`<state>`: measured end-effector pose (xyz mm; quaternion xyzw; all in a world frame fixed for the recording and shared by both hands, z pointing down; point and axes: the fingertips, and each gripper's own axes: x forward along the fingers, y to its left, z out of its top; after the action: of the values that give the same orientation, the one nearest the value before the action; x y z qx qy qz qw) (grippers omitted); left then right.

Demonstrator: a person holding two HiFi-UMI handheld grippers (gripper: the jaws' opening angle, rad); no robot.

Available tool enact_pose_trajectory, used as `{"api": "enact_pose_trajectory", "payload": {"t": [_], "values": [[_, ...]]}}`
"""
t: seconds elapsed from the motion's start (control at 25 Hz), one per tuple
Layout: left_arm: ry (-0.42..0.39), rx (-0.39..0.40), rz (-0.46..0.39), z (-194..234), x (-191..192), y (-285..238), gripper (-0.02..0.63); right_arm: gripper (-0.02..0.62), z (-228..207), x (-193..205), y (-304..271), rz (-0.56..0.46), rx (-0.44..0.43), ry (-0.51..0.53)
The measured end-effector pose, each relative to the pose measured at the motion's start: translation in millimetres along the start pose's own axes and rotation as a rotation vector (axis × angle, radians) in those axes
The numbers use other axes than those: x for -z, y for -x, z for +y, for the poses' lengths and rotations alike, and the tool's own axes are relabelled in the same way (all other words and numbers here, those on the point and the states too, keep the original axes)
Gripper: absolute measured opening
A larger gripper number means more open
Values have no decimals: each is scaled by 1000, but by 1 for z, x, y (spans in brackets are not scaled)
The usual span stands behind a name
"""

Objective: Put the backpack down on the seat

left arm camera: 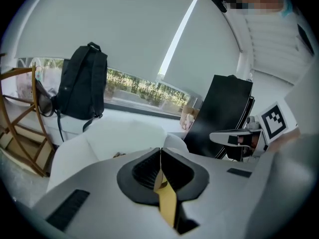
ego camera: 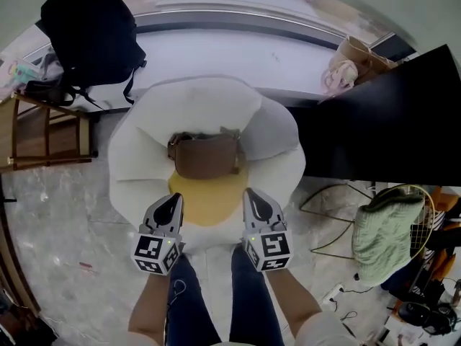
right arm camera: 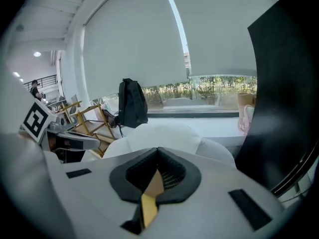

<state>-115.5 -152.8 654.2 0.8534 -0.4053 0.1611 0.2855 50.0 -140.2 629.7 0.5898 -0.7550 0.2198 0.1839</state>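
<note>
While both grippers hover at 6 o'clock of the seat (ego camera: 137,150), neither holds anything: the left gripper (ego camera: 173,202) has its ribbed black pads pressed flat together, and the right gripper (ego camera: 253,197) is likewise closed on nothing. Each is a smooth grey wedge with a marker cube at its rear. The seat is a soft white shape like a flower, with broad rounded petals around a round yellow cushion (ego camera: 205,199). The brown backpack (ego camera: 205,155), a small rounded pack with a smooth, leathery look, lies on the seat at the cushion's 12 o'clock edge, apart from both grippers. At 11 o'clock a black backpack (ego camera: 90,31) of matte fabric stands upright on the white sill (ego camera: 238,52), its straps dangling. A slatted wooden chair (ego camera: 43,132) sits at 9 o'clock, a flat black panel (ego camera: 389,121) at 2 o'clock, and a green knitted cloth (ego camera: 385,233) hangs over a wire frame at 4 o'clock. The floor (ego camera: 65,222) is glossy, veined stone.
</note>
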Motion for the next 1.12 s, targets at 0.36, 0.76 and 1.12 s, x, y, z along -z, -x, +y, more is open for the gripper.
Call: {"api": "enact_pose_trajectory", "payload": {"t": [0.36, 0.76, 1.12], "values": [[-10, 16, -53, -41, -54, 58, 35, 30, 13, -57, 57, -50, -15, -16], [-73, 53, -92, -103, -121, 104, 35, 29, 22, -132, 127, -114, -41, -23], [-137, 47, -148, -126, -171, 149, 35, 29, 39, -183, 178, -177, -75, 18]]}}
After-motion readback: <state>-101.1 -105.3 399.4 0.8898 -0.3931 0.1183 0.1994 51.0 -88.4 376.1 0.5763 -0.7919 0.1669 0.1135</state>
